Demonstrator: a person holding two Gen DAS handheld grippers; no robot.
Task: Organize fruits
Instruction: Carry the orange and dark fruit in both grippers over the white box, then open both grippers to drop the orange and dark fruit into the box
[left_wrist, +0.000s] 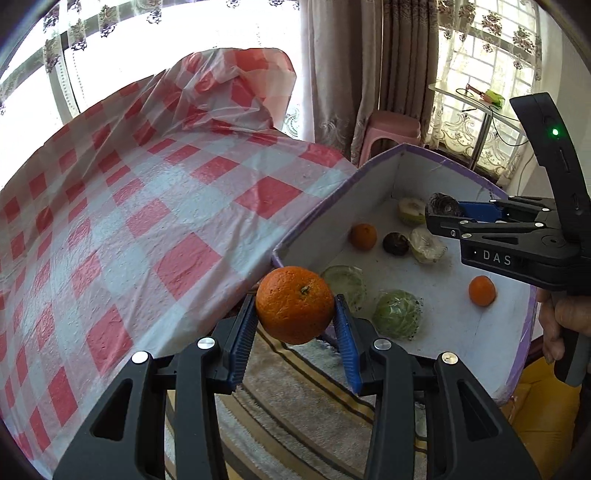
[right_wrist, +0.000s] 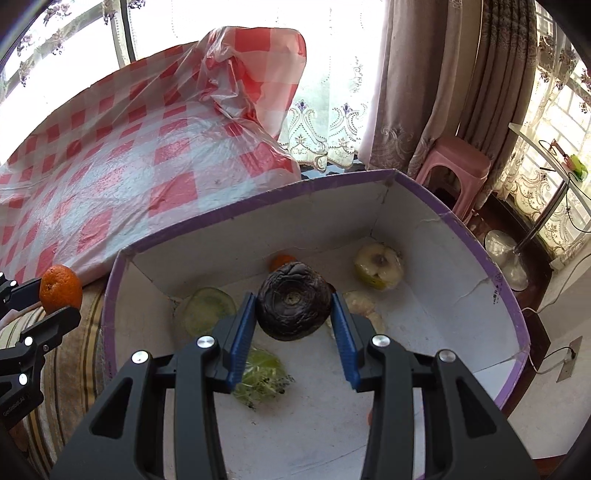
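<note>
While the orange (left_wrist: 294, 305) sits clamped in the left gripper (left_wrist: 295, 325), beside the box (left_wrist: 314, 218).

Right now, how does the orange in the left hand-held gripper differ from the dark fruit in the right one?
The orange is bright with pebbled, firm-looking skin; the dark fruit is near black and wrinkled. The orange hangs just outside the box, by its rim; the dark fruit hangs over the box floor. Both are roundish and clamped between blue pads, in the left hand-held gripper and the right hand-held gripper.
</note>
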